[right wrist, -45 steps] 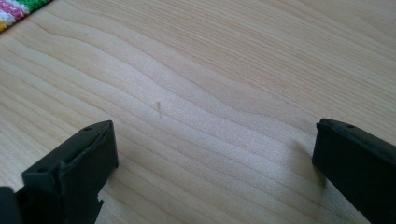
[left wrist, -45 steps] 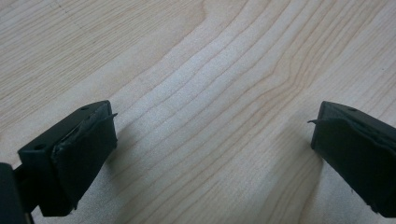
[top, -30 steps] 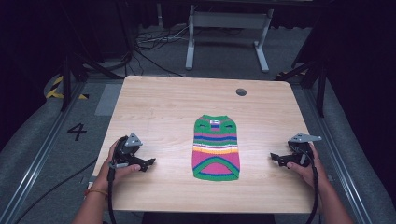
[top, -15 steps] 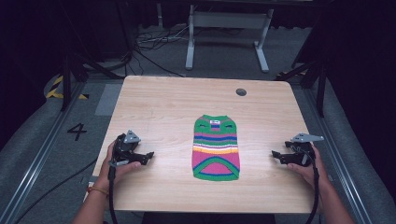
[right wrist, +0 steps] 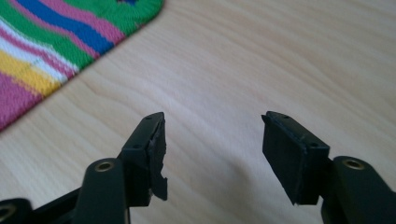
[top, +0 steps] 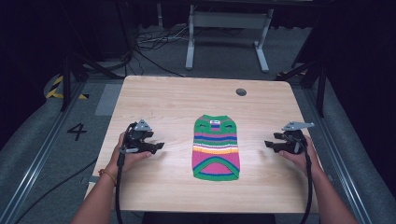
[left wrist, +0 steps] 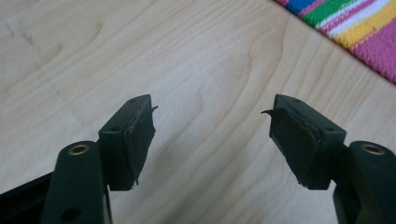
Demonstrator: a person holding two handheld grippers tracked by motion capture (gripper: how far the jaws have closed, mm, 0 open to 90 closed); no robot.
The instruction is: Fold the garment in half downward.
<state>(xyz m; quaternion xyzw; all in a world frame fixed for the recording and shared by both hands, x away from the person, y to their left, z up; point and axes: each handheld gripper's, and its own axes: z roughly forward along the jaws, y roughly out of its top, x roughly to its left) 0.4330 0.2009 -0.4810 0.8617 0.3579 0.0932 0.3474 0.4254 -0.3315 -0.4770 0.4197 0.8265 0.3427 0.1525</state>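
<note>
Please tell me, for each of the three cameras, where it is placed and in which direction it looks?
High view: above the person's side, looking forward and down on the table; forearms, left gripper and right gripper show.
Left gripper view: rides on the left gripper, looking along its open, empty jaws toward the striped sweater.
Right gripper view: rides on the right gripper, open and empty, facing the sweater.
All three share the sweater and the wooden tabletop.

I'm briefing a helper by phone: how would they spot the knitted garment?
Look at the pale wooden table. Near its middle, between the two grippers, a small sleeveless sweater lies flat. It is the one brightly striped thing there: green, pink, blue, yellow and white.
</note>
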